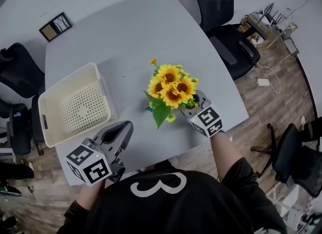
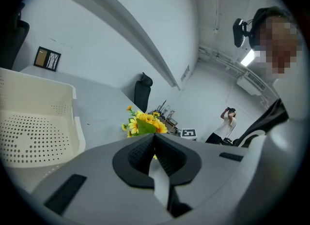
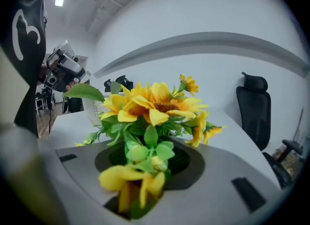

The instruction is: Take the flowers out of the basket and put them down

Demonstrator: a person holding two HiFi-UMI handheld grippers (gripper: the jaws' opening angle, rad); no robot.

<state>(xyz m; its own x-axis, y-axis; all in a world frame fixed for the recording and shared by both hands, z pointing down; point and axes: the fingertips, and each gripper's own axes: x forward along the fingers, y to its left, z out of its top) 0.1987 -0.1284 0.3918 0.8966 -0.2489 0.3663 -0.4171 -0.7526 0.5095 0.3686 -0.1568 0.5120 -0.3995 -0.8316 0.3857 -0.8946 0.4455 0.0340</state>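
Note:
A bunch of yellow sunflowers (image 1: 171,87) with green leaves stands upright over the middle of the grey table (image 1: 141,31). My right gripper (image 1: 193,99) is shut on its lower stems from the right. In the right gripper view the blooms (image 3: 155,103) rise straight out of the right gripper (image 3: 147,161). The cream perforated basket (image 1: 68,79) lies empty at the table's left, apart from the flowers. My left gripper (image 1: 127,126) hovers near the front edge, shut with nothing in it. Its own view shows the closed left gripper (image 2: 154,139), the flowers (image 2: 143,122) beyond it and the basket (image 2: 43,98) to the left.
A small framed picture (image 1: 55,26) lies at the table's far left corner. Black office chairs stand at the far right (image 1: 221,6) and at the left (image 1: 15,72). The table's front edge runs just before me. A person (image 2: 227,122) stands far off in the room.

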